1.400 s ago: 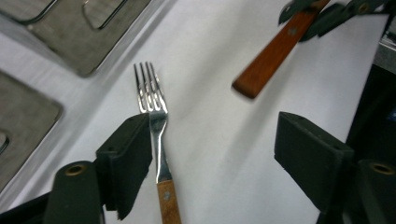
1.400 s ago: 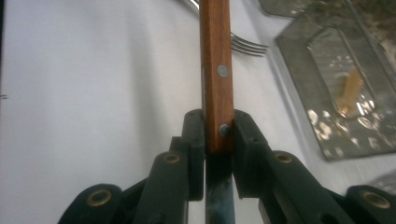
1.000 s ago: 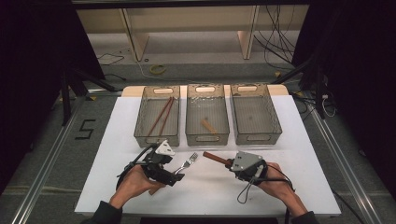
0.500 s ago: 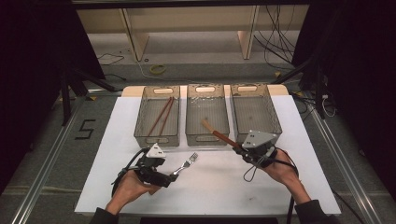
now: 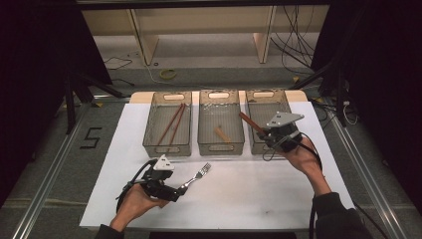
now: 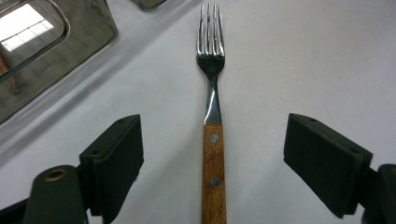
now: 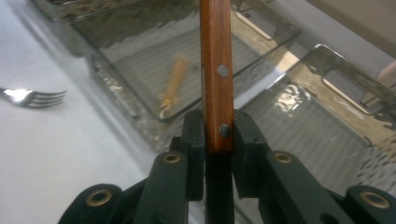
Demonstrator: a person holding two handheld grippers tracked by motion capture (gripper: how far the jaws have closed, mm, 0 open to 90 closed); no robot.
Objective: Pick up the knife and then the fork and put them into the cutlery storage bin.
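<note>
- Bins (image 5: 220,147) sit in a row; your right gripper (image 5: 275,133) holds a wooden handle (image 5: 250,122) over the right one.
- Your left gripper (image 6: 212,154) is spread wide around the fork (image 6: 212,116), lying on the table (image 6: 299,60).
- Your right gripper's jaws clamp the wooden handle.

right gripper (image 5: 275,135) | moved up over right bin (image 5: 259,99) | carrying wooden-handled utensil (image 5: 250,122)

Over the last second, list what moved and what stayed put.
The right gripper carried its wooden-handled utensil from the table's near middle forward and right, over the right bin, still clamped. The left gripper stayed open around the fork, which stayed on the table. The chopsticks and middle bin's item didn't move.
</note>
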